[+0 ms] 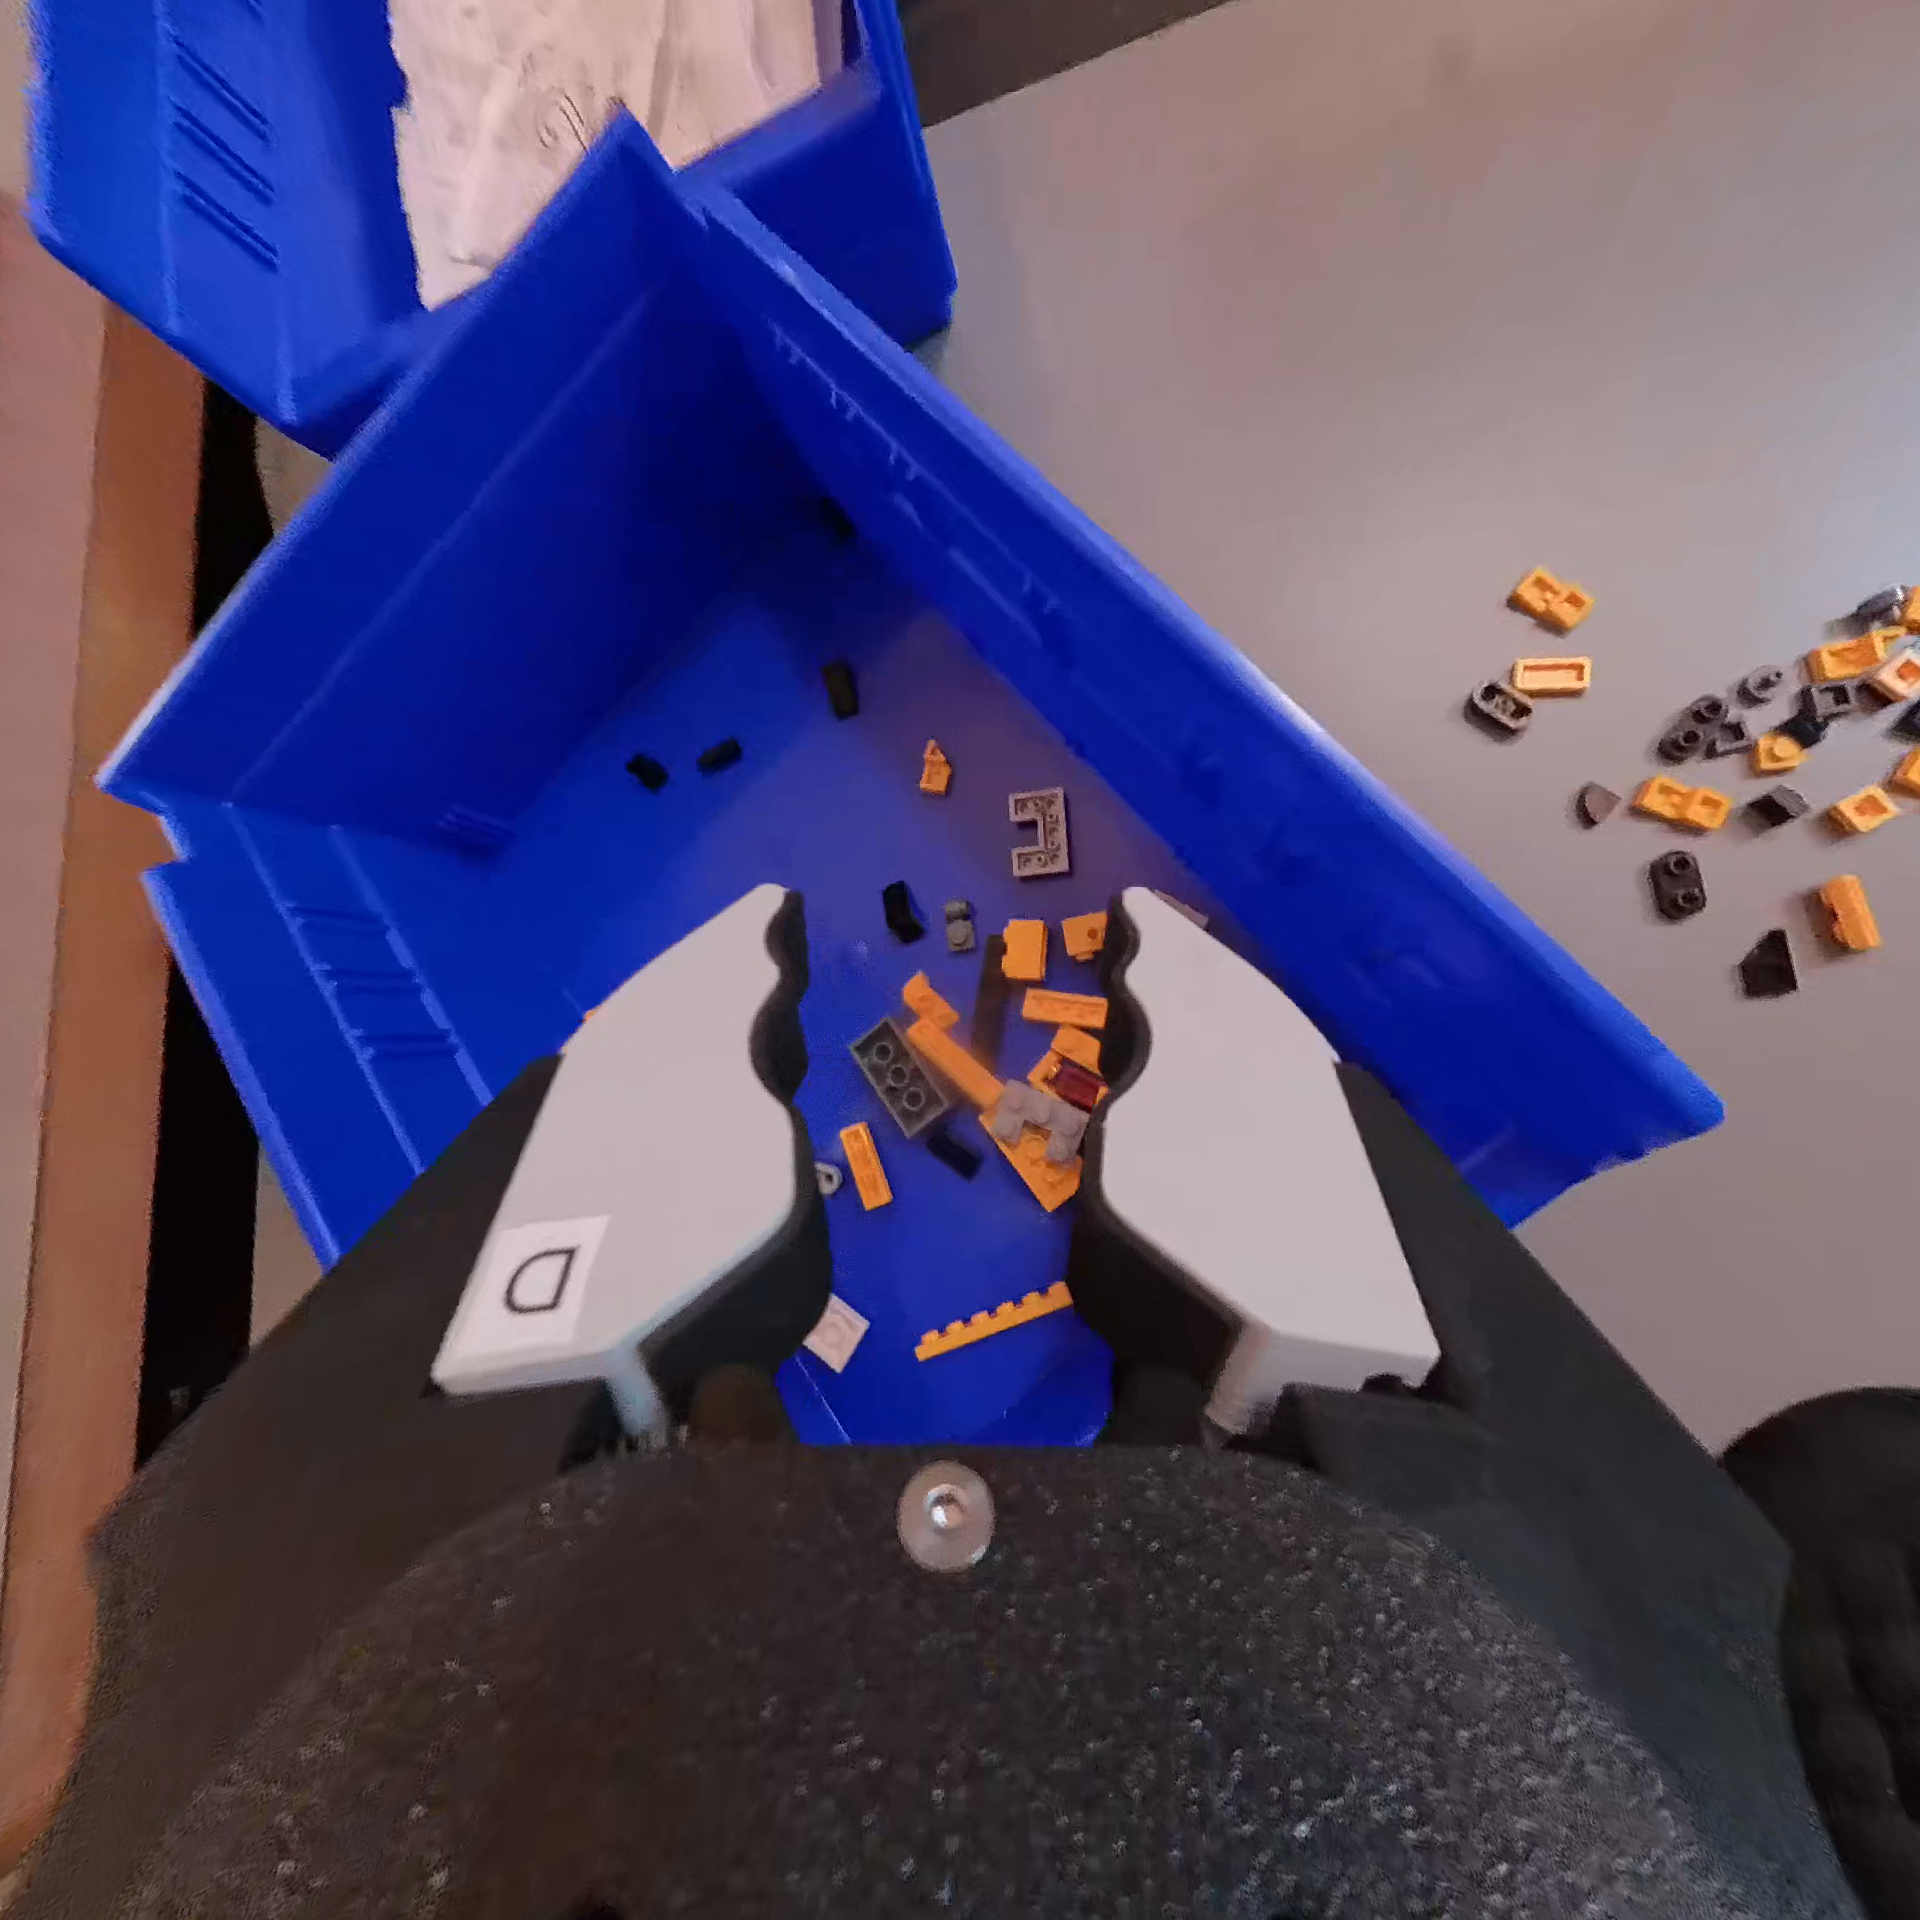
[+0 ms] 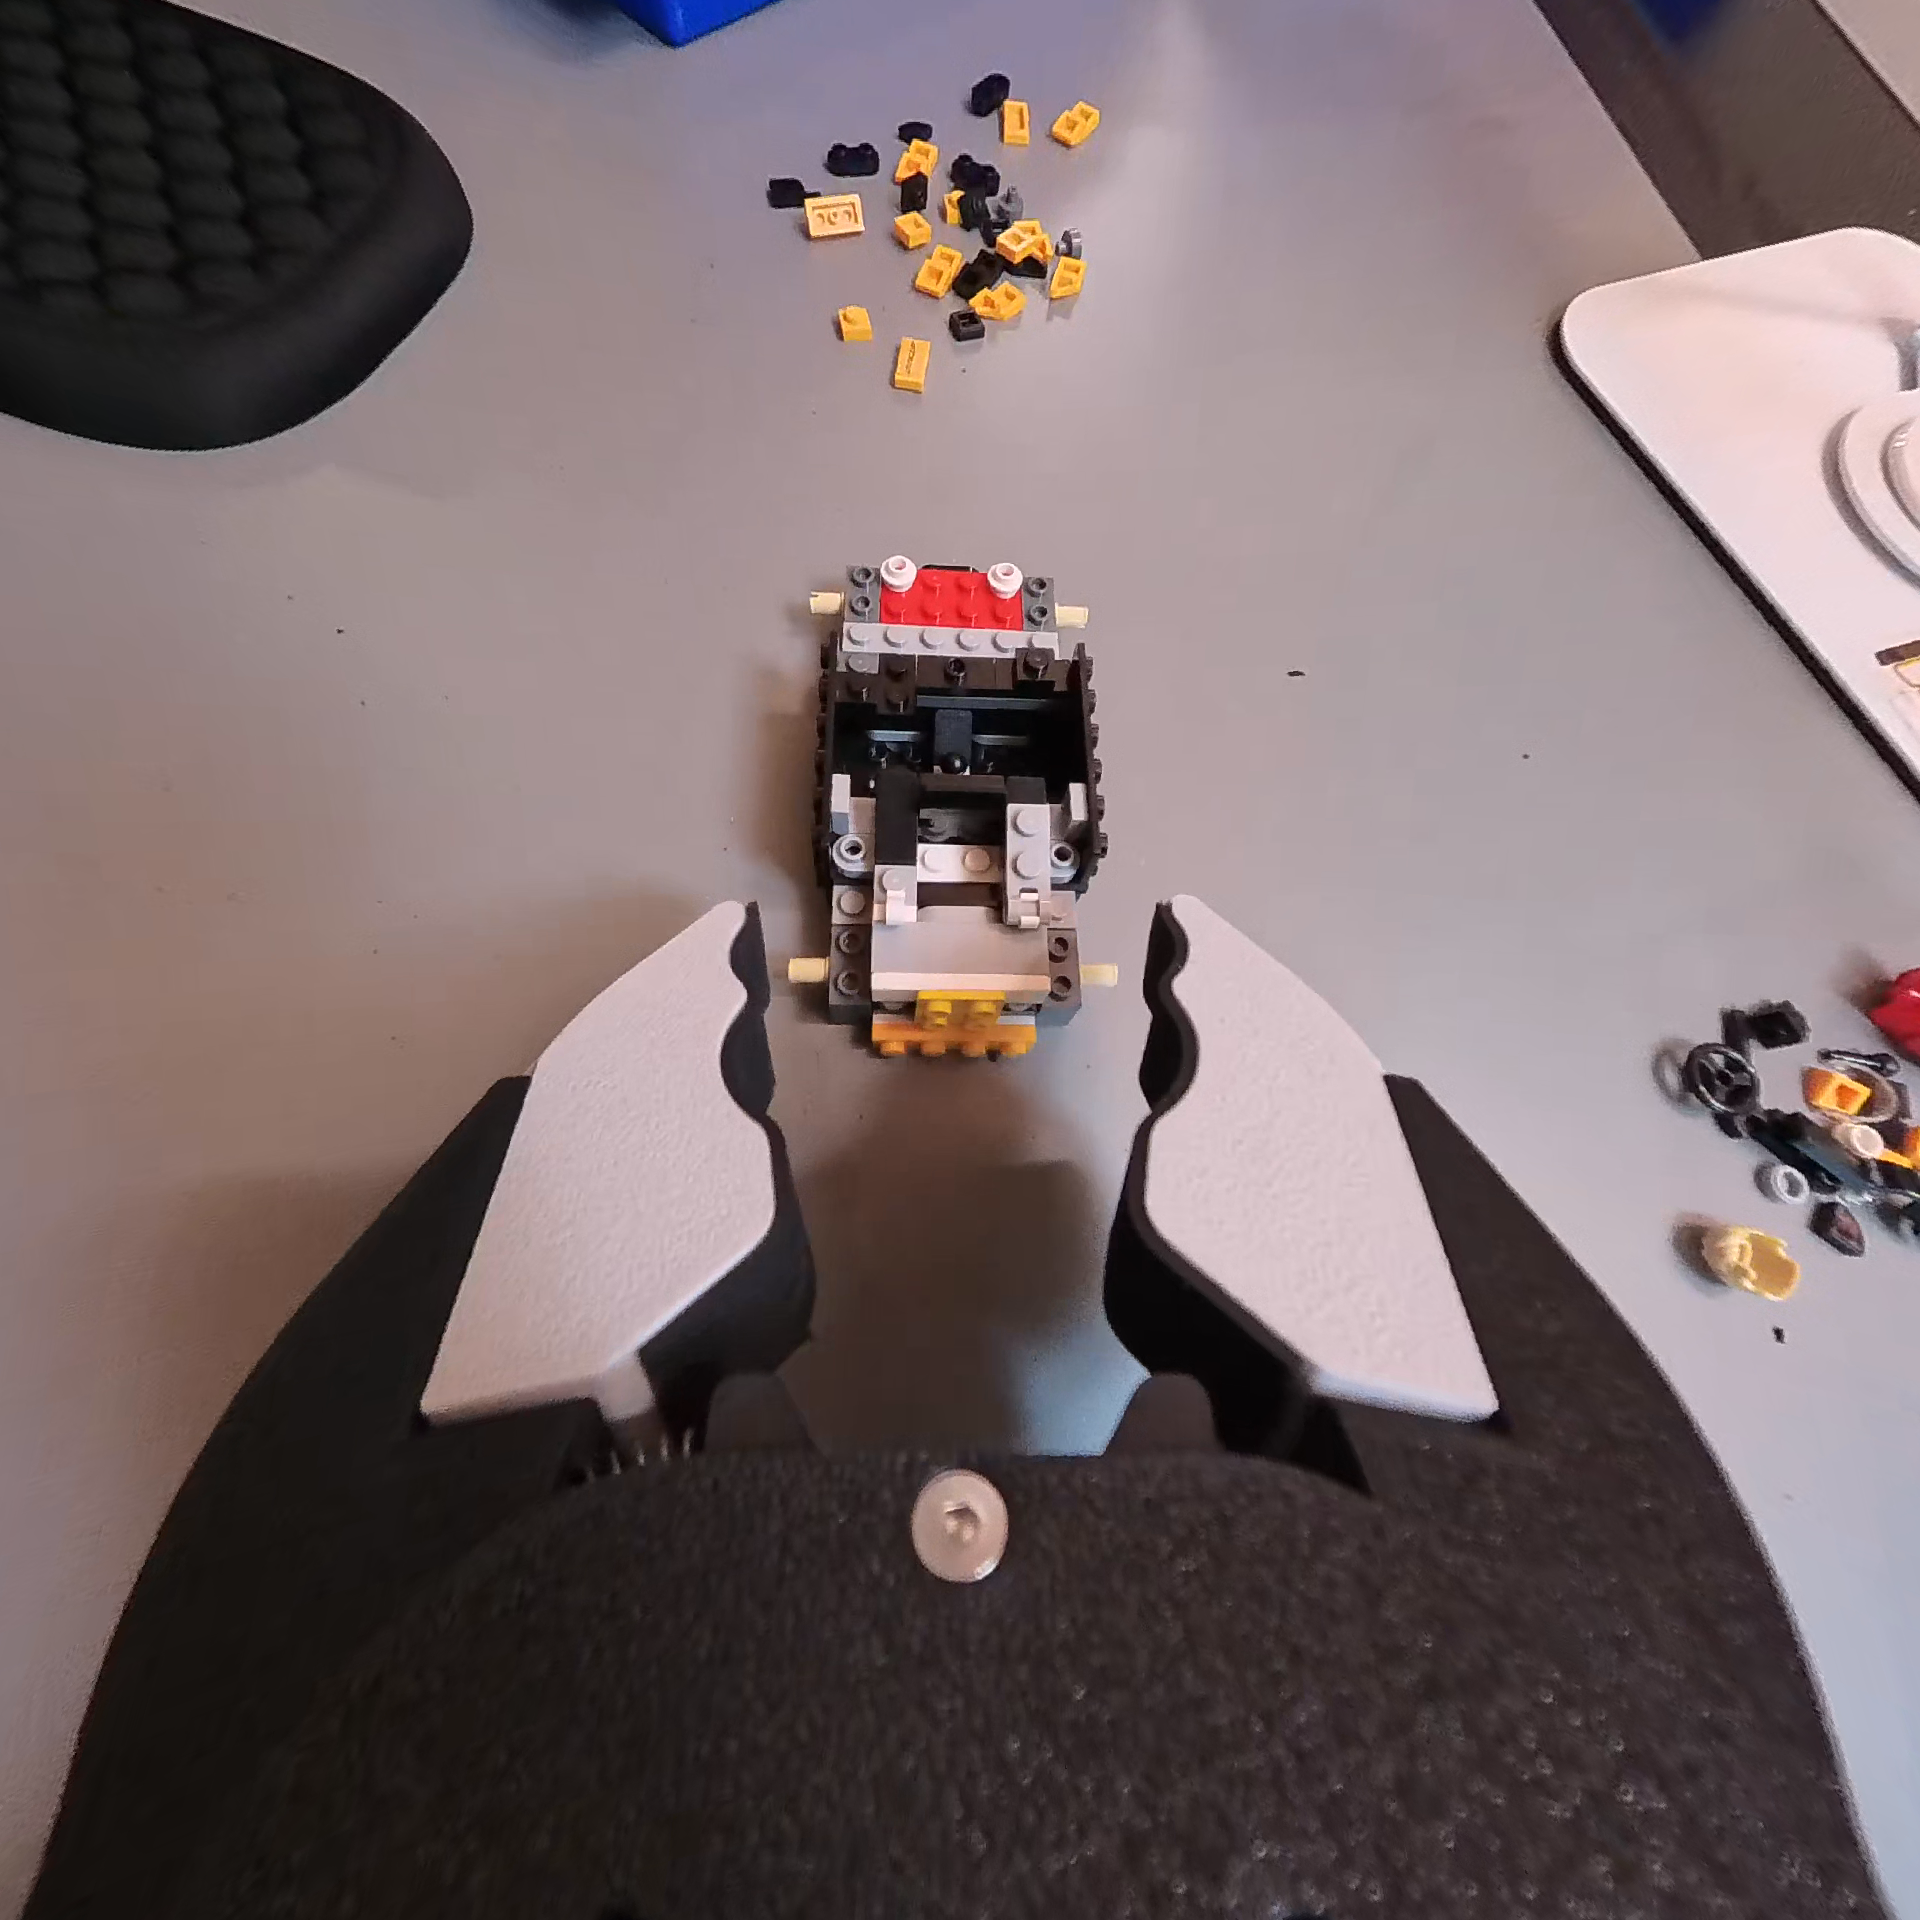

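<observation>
My left gripper (image 1: 951,914) hangs released over the tilted blue plastic bin (image 1: 1195,717) of loose orange and grey bricks (image 1: 1023,1049). My right gripper (image 2: 951,935) is spread wide, nothing grasped, around the near end of the half-built brick car (image 2: 956,810) on the grey counter (image 2: 416,675).

Grey table (image 2: 416,644) bears brick car (image 2: 956,810), loose bricks (image 2: 956,229), blue bin (image 1: 1195,707).
</observation>
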`<action>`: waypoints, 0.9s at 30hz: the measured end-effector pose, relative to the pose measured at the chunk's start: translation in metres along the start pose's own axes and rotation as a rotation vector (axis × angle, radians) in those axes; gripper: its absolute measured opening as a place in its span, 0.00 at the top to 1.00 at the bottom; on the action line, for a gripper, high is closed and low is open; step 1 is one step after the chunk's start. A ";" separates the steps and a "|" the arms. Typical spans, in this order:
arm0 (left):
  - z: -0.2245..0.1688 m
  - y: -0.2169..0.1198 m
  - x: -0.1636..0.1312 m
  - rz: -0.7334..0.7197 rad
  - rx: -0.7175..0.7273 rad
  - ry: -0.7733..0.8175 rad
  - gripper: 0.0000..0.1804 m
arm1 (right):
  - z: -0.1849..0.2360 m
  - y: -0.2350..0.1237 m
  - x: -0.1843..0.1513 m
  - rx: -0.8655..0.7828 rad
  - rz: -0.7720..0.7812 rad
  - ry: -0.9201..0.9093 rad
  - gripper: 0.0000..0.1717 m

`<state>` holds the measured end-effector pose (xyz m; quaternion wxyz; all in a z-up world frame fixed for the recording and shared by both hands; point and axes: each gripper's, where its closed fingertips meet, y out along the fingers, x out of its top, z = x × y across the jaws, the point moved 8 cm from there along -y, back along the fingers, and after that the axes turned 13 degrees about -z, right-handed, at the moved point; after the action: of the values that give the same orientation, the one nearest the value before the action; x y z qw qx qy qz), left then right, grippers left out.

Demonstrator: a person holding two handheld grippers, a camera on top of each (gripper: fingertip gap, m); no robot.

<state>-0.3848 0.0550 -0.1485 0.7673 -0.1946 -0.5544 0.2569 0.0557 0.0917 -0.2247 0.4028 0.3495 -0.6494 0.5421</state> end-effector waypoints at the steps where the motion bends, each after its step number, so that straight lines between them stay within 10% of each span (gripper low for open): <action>1: -0.001 -0.001 0.003 -0.024 0.007 0.004 0.71 | 0.000 0.000 0.000 -0.001 -0.003 -0.001 0.59; 6: -0.009 -0.011 0.021 -0.195 0.021 0.054 0.70 | -0.002 -0.002 0.003 -0.030 -0.041 0.002 0.60; 13: -0.047 -0.062 0.064 -0.939 -0.094 0.130 0.96 | -0.009 -0.010 0.016 -0.121 -0.157 0.002 0.60; 22: -0.066 -0.064 0.059 -1.091 -0.541 -0.147 1.00 | -0.014 -0.021 0.035 -0.269 -0.371 -0.030 0.56; 25: -0.068 -0.061 0.058 -1.078 -0.558 -0.138 1.00 | -0.014 -0.032 0.042 -0.350 -0.464 -0.065 0.72; 27: -0.070 -0.060 0.058 -1.076 -0.603 -0.161 1.00 | -0.013 -0.043 0.048 -0.421 -0.547 -0.100 1.00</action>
<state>-0.2932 0.0416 -0.0915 0.6561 -0.0762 -0.6792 -0.3199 0.0748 0.0960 -0.1622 0.5640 0.4460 -0.6482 0.2506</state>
